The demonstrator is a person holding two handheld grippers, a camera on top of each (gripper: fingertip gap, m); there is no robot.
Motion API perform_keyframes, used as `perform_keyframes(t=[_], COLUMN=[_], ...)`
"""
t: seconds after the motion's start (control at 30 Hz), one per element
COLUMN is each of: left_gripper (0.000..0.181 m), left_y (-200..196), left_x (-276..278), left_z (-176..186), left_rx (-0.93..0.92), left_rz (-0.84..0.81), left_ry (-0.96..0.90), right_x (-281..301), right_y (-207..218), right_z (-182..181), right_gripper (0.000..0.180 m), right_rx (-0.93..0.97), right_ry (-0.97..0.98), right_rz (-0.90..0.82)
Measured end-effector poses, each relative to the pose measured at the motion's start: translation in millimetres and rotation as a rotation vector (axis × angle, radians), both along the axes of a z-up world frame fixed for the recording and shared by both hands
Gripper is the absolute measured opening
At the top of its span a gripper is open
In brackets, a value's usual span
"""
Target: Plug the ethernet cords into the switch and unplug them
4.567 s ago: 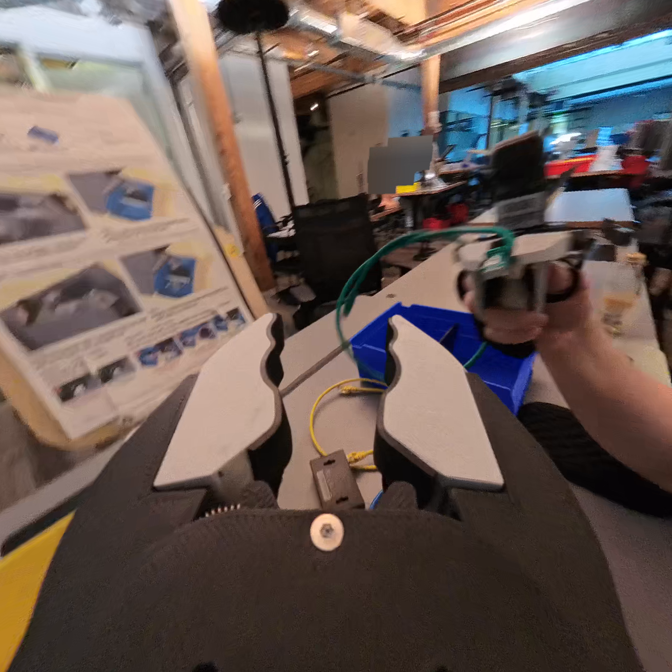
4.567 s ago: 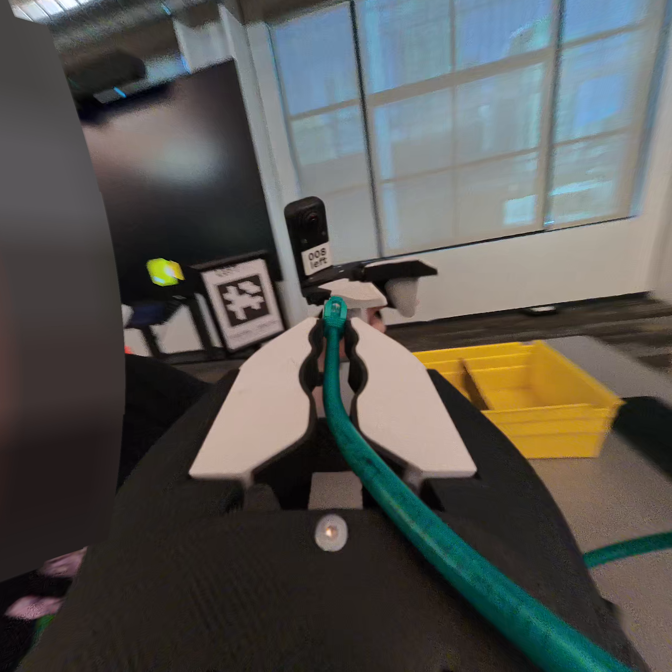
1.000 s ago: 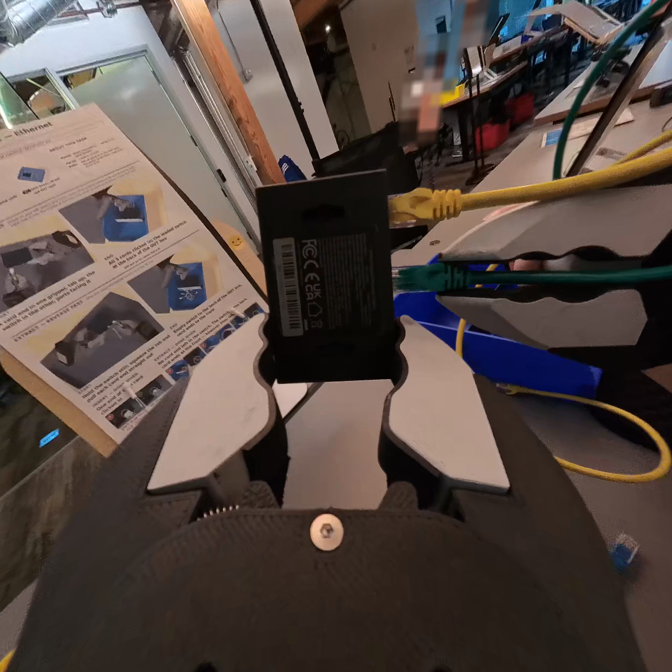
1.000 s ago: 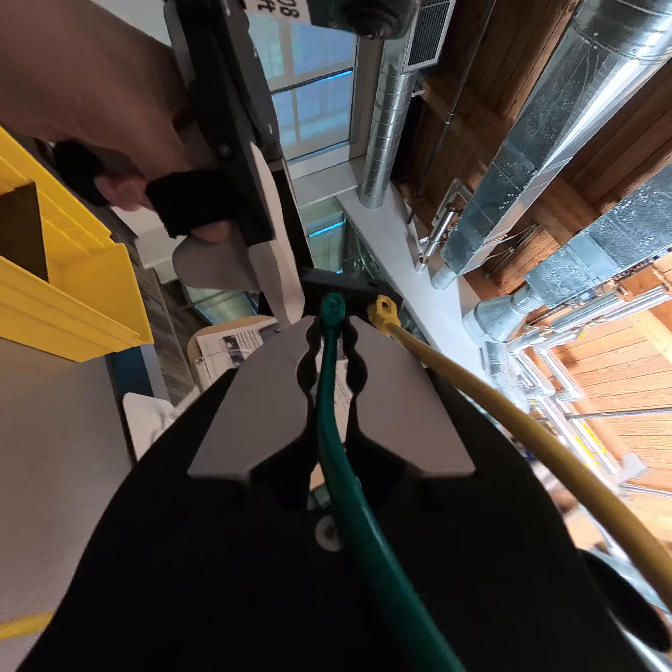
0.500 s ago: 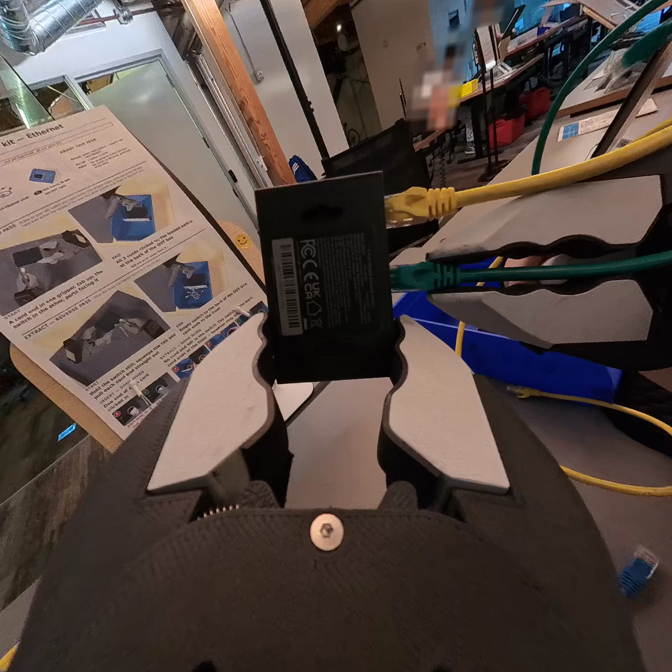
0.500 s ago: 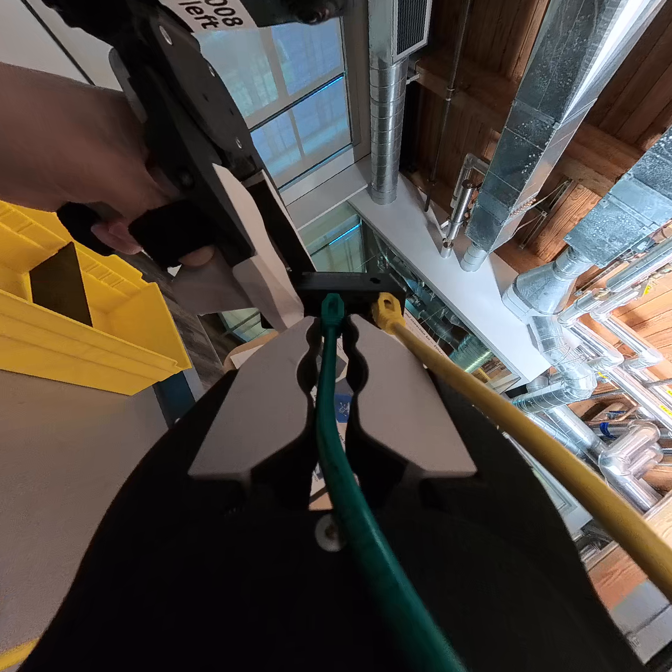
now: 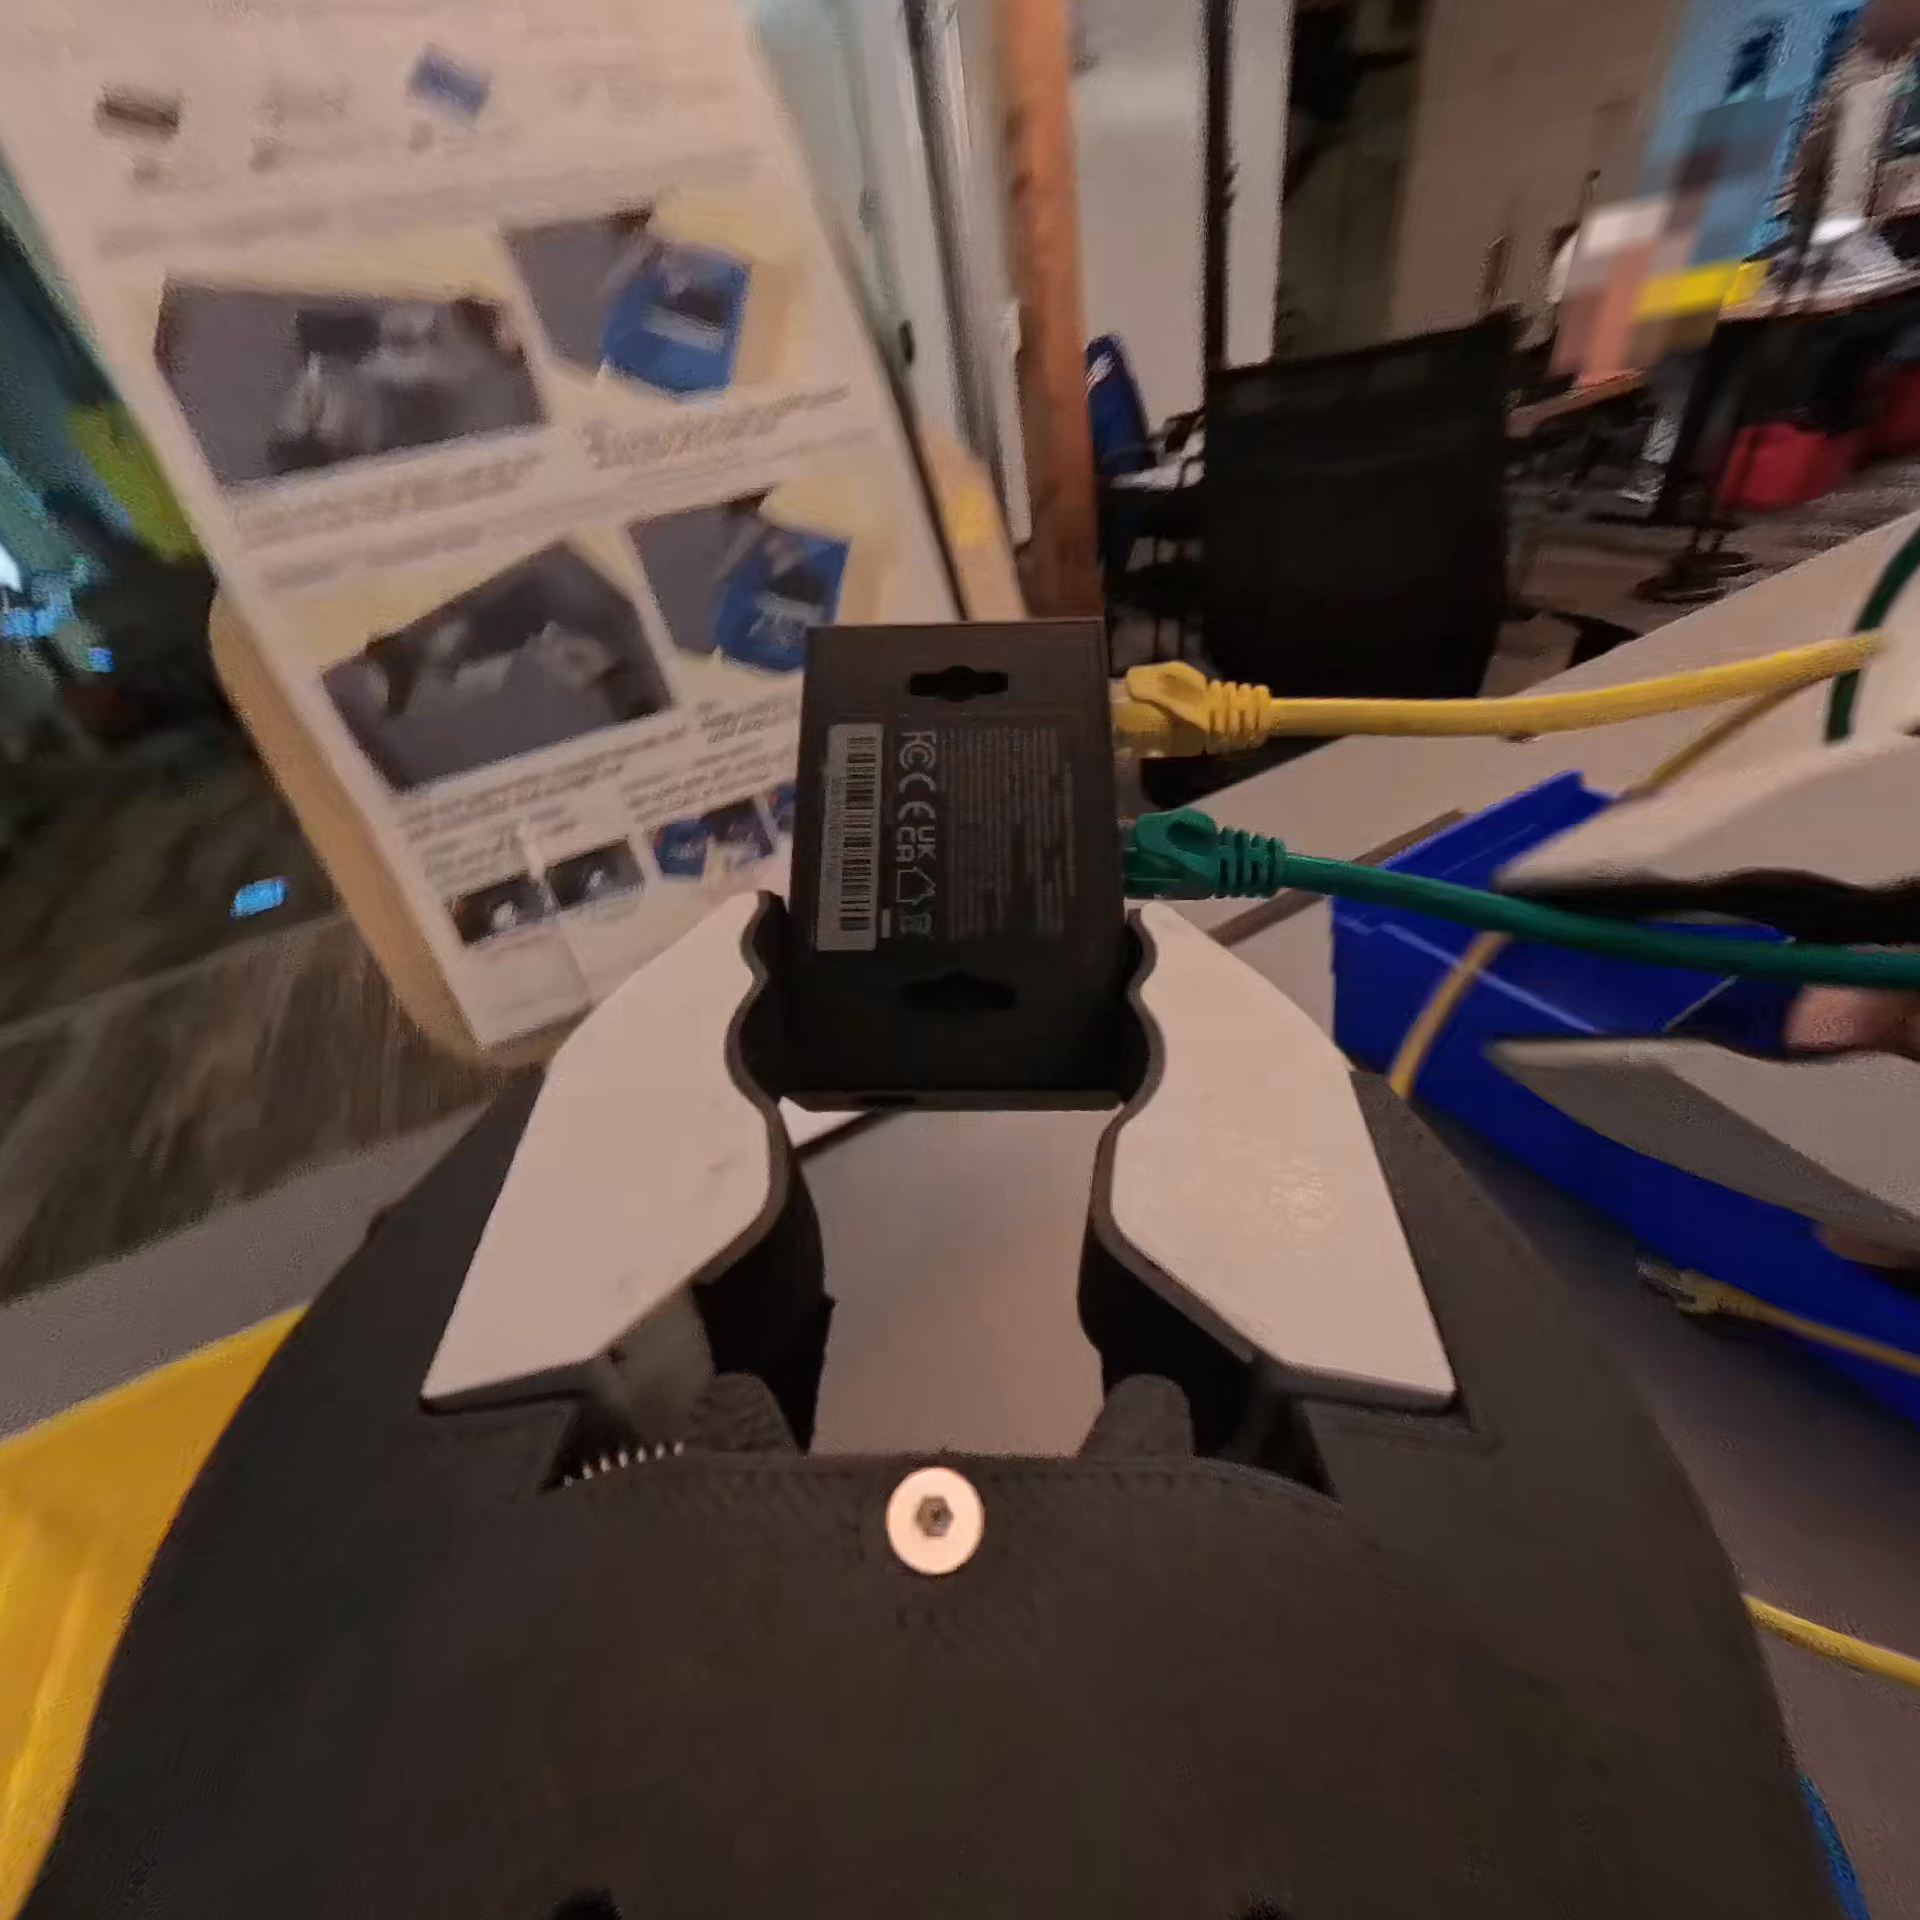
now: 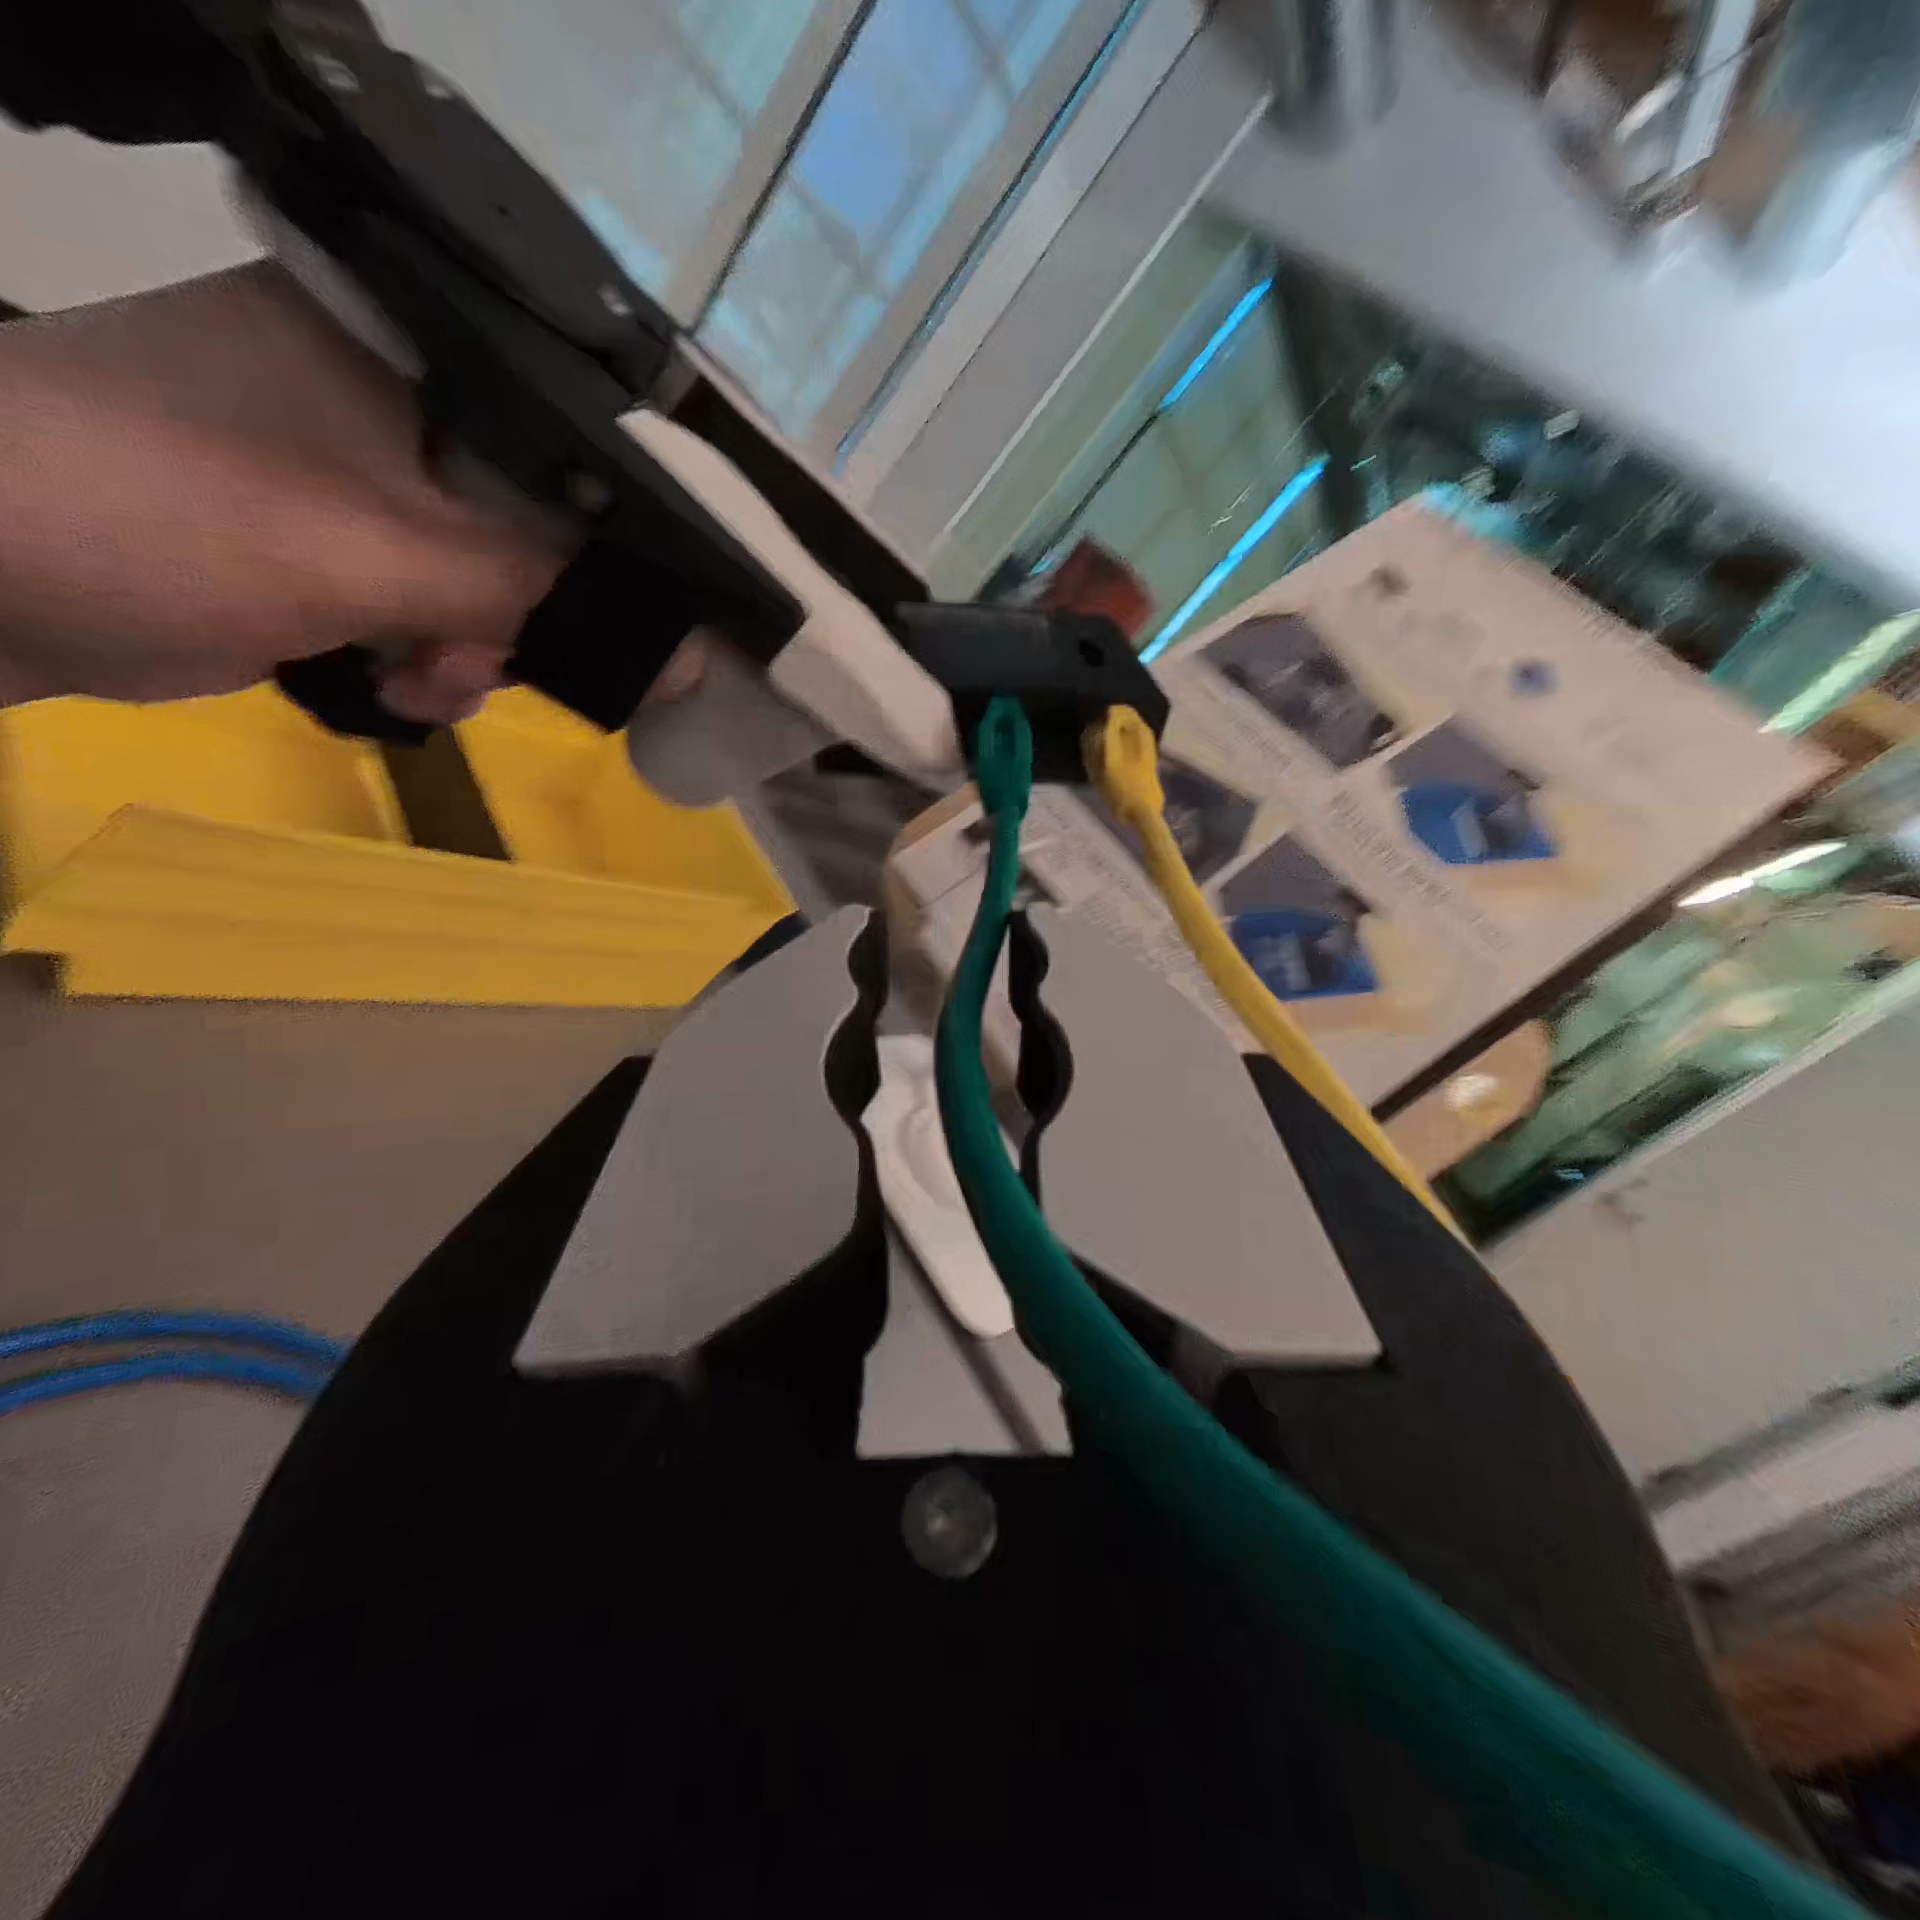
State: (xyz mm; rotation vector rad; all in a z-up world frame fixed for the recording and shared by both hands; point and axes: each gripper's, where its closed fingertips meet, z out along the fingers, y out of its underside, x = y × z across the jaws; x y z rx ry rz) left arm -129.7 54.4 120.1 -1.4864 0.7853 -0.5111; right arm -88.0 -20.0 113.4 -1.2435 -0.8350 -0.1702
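My left gripper (image 7: 951, 935) is shut on the black switch (image 7: 956, 862) and holds it upright above the table. A yellow cord's plug (image 7: 1195, 710) and a green cord's plug (image 7: 1195, 857) both sit in ports on the switch's right side. My right gripper (image 8: 935, 935) is open, a short way back from the switch (image 8: 1029, 665). The green cord (image 8: 977, 1039) runs loosely between its fingers. The yellow cord (image 8: 1195, 914) passes to its right. The right gripper also shows at the right edge of the left wrist view (image 7: 1517, 966), with its jaws apart.
A blue bin (image 7: 1558, 997) stands on the grey table behind the cords. A yellow bin (image 8: 312, 883) stands behind the person's hand (image 8: 208, 499). A picture instruction board (image 7: 468, 468) leans at the left. A blue cable (image 8: 156, 1351) and a loose yellow cord (image 7: 1829, 1642) lie on the table.
The green plug has gone into the switch. My right gripper has let go of the green cord, opened and drawn back. Both views have tilted down toward the table.
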Motion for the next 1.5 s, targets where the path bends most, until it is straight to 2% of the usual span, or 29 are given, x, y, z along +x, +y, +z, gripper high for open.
perform_keyframes(t=[0.13, 0.2, 0.3, 0.4, 0.43, 0.53, 0.67, 0.77, 0.87, 1.03, 1.17, 1.23, 1.37, 1.5], left_gripper=[0.060, 0.060, 0.060, 0.060, 0.060, 0.060, 0.060, 0.060, 0.060, 0.060, 0.060, 0.060, 0.060, 0.060], left_y=[31, 43, 58, 67, 68, 74, 76, 74, 73, 74, 71, 62, 31, -6], left_x=[-16, -17, -10, 3, 7, 10, 10, 8, 9, 21, 28, 33, 32, 31], left_z=[-47, -73, -114, -154, -166, -199, -237, -252, -256, -234, -202, -179, -132, -99], left_rx=[-0.177, -0.248, -0.338, -0.407, -0.426, -0.447, -0.528, -0.583, -0.602, -0.475, -0.270, -0.134, 0.151, 0.357], left_rz=[0.101, 0.148, 0.185, 0.179, 0.176, 0.198, 0.192, 0.174, 0.149, 0.073, 0.053, 0.036, 0.057, 0.038], left_ry=[0.121, 0.185, 0.263, 0.325, 0.348, 0.443, 0.521, 0.542, 0.508, 0.354, 0.323, 0.296, 0.250, 0.203], right_x=[-6, 1, 13, 26, 27, 34, 35, 52, 61, 58, 23, 10, 25, 27], right_y=[-1, -3, -20, -52, -60, -64, -80, -78, -73, -45, -18, 1, 44, 54], right_z=[-51, -72, -117, -163, -173, -194, -192, -195, -196, -195, -171, -140, -83, -67], right_gripper=[0.030, 0.032, 0.013, 0.012, 0.009, 0.007, 0.010, 0.016, 0.016, 0.016, 0.016, 0.021, 0.046, 0.052], right_rx=[-0.419, -0.587, -0.929, -1.447, -1.537, -1.536, -1.561, -1.502, -1.498, -1.449, -1.386, -1.230, -0.846, -0.776], right_ry=[-0.072, -0.084, -0.094, -0.044, -0.059, -0.209, -0.274, -0.354, -0.336, -0.210, 0.045, 0.192, 0.491, 0.678], right_rz=[0.125, 0.135, 0.178, 0.157, 0.161, 0.146, 0.195, 0.113, 0.076, 0.042, 0.165, 0.226, 0.165, 0.212])
